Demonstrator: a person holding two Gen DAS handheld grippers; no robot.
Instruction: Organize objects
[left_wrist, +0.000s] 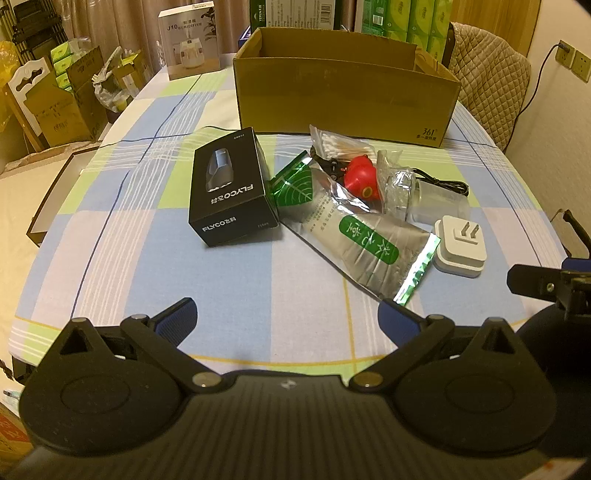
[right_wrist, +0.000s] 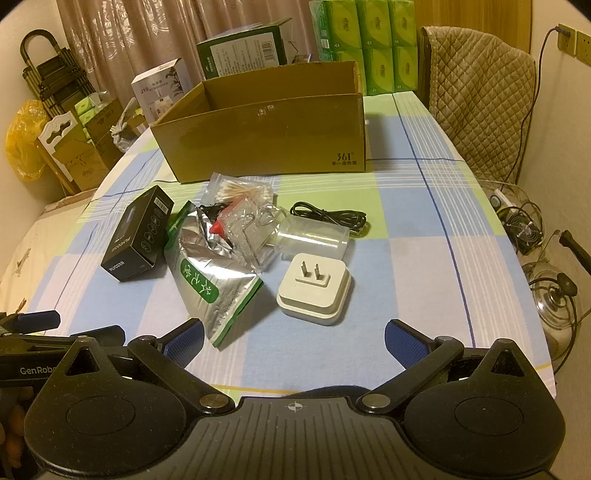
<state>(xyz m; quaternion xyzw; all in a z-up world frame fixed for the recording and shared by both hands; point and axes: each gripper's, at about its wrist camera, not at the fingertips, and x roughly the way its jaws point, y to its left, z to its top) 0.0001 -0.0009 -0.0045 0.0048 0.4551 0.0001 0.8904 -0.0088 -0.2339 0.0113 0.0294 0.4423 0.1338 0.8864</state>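
Checked cloth in blue, green and white covers the table (left_wrist: 122, 236) I am working over, with curtains and stacked cartons behind it. At the far side sits an open cardboard box (left_wrist: 343, 99), nothing visible inside from my angle.

Going left to right across the clutter in front of the box: a black shaver box (left_wrist: 232, 195) lies flat on its own, just beside a silver foil pouch (left_wrist: 354, 236) with a green label, which lies slanted toward me. Behind the pouch I see a bag of cotton swabs (left_wrist: 340, 142), then a small red object (left_wrist: 360, 177) partly tucked among crinkled clear wrapping (right_wrist: 255, 232). A clear plastic cup (right_wrist: 314, 240) lies on its side next, with a black cable (right_wrist: 332, 218) coiled behind it. Nearest me on the right rests a white plug adapter (right_wrist: 314, 291), prongs up.

My left gripper (left_wrist: 288, 317) hangs over bare cloth near the pouch's corner, jaws spread wide, gripping nothing. My right gripper (right_wrist: 295, 336) is equally wide apart and empty, just short of the adapter.
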